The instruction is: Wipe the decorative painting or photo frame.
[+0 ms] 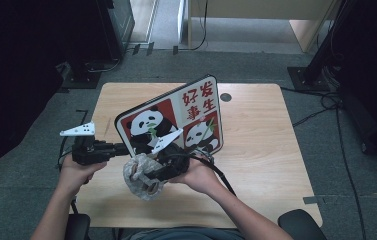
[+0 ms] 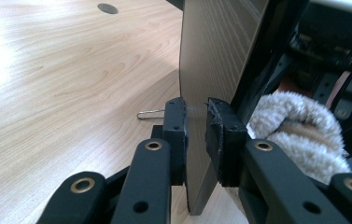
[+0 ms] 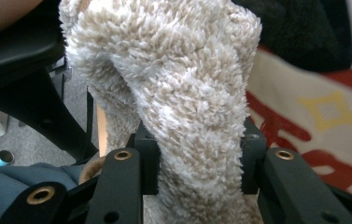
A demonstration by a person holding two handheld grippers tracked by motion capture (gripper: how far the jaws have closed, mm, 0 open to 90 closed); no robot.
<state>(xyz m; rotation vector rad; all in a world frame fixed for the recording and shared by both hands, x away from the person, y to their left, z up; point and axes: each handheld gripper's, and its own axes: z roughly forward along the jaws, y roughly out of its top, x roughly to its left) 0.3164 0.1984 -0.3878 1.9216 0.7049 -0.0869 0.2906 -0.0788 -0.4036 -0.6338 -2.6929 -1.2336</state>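
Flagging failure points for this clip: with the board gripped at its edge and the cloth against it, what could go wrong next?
1. The left hand-held gripper pinches the tilted board only at its thin edge, so wiping pressure could twist or slip it.
2. The right hand-held gripper clamps a bunched fold of cloth; rubbing might drag it loose.
3. A clip lies on the table beside the board and could get knocked.

From above our side of the table (image 1: 256, 150), the high view looks forward and down, taking in the whole top from far off. The left gripper view sits low, facing along its jaws, very near the panda board (image 2: 211, 60) edge. The right gripper view is pressed close to the fluffy cloth (image 3: 183, 93). All three share board and cloth.
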